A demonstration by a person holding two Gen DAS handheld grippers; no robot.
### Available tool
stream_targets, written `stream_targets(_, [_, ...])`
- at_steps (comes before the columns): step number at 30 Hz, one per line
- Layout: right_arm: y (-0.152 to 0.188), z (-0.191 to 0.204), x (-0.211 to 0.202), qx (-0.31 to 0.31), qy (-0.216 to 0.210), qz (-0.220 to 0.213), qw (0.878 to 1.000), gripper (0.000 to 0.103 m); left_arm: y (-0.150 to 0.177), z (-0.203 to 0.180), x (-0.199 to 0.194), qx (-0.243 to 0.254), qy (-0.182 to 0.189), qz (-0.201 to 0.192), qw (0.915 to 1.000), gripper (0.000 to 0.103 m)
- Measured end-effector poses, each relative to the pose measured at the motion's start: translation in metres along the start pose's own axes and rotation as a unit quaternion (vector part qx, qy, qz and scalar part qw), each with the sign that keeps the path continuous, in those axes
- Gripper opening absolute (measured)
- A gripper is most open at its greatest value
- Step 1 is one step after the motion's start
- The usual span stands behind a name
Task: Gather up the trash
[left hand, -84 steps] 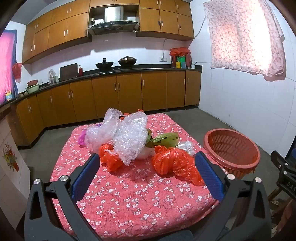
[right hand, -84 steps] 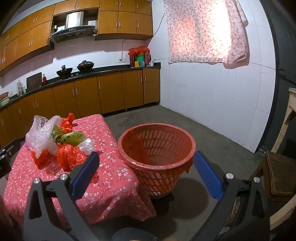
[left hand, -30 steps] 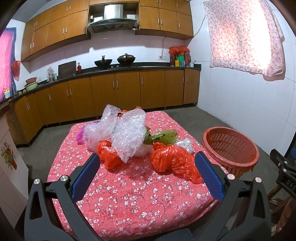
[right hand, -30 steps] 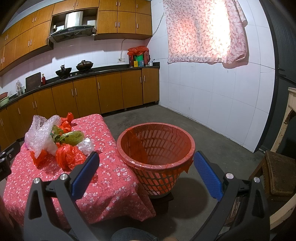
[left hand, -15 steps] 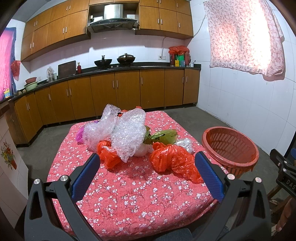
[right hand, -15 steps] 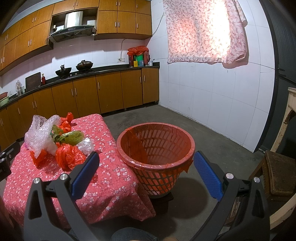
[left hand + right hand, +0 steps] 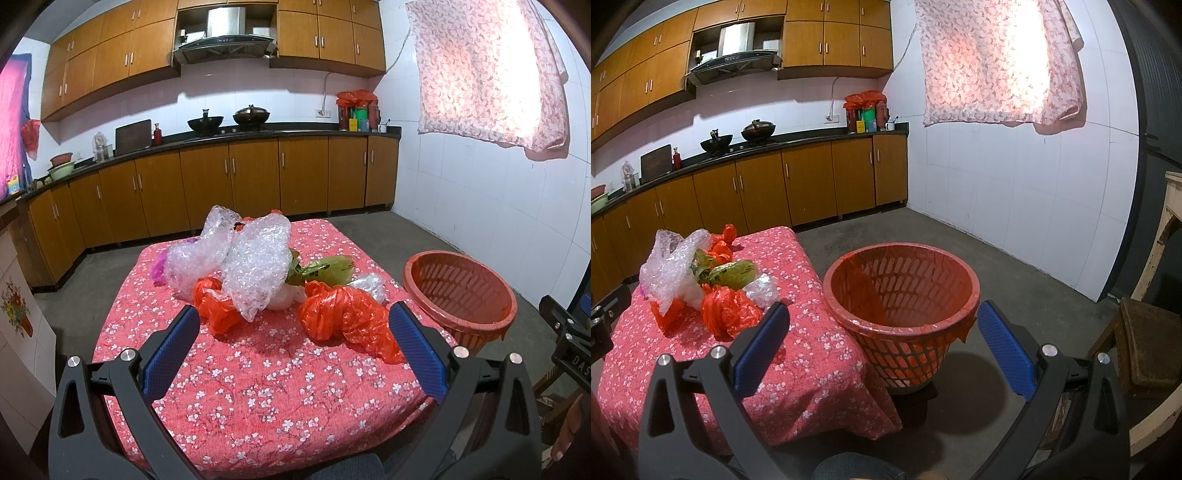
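Table (image 7: pixel 258 387) under a red floral cloth. Trash heaped toward its far half, left to right: a purple scrap (image 7: pixel 158 268) near the left edge, bubble wrap (image 7: pixel 255 269) piled over a red bag (image 7: pixel 216 306), a green wrapper (image 7: pixel 328 271), a crumpled red bag (image 7: pixel 347 321) toward the right edge.

Beside the table's right edge, on the floor: red slatted basket (image 7: pixel 901 291), red liner inside, no trash visible in it.

Left gripper (image 7: pixel 295 323) over the near edge, jaws spread wide, holding nothing. Right gripper (image 7: pixel 882 325) in front of the basket, jaws likewise wide and empty.
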State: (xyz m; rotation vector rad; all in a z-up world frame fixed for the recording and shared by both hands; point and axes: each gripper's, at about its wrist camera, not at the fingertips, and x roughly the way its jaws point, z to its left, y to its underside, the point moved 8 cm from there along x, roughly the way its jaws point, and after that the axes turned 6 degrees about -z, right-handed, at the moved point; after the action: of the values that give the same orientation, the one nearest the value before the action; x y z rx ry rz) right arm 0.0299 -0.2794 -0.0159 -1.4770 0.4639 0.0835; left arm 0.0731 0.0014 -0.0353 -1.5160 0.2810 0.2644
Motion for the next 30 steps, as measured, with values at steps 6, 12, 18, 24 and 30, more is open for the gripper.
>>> stream_targets(6, [-0.002,0.000,0.000,0.001,0.001,0.000,1.000,0.099,0.000,0.000,0.000,0.000,0.000,0.001,1.0000,0.101])
stream_targets(12, [0.003,-0.003,0.002,0.005,0.002,0.002,1.000,0.099,0.009,0.000,0.002,-0.003,0.000,0.003,1.0000,0.101])
stream_targets(18, [0.000,-0.006,0.003,0.007,0.001,0.002,1.000,0.099,0.021,-0.003,0.005,-0.005,-0.004,0.005,1.0000,0.101])
stream_targets(24, [-0.002,0.009,0.014,0.000,-0.030,0.012,0.999,0.099,0.020,0.012,0.007,-0.007,-0.025,0.017,0.9995,0.101])
stream_targets(30, [-0.002,0.060,0.044,-0.014,-0.105,0.035,0.994,0.099,0.027,0.050,0.017,-0.032,-0.064,0.033,0.9969,0.101])
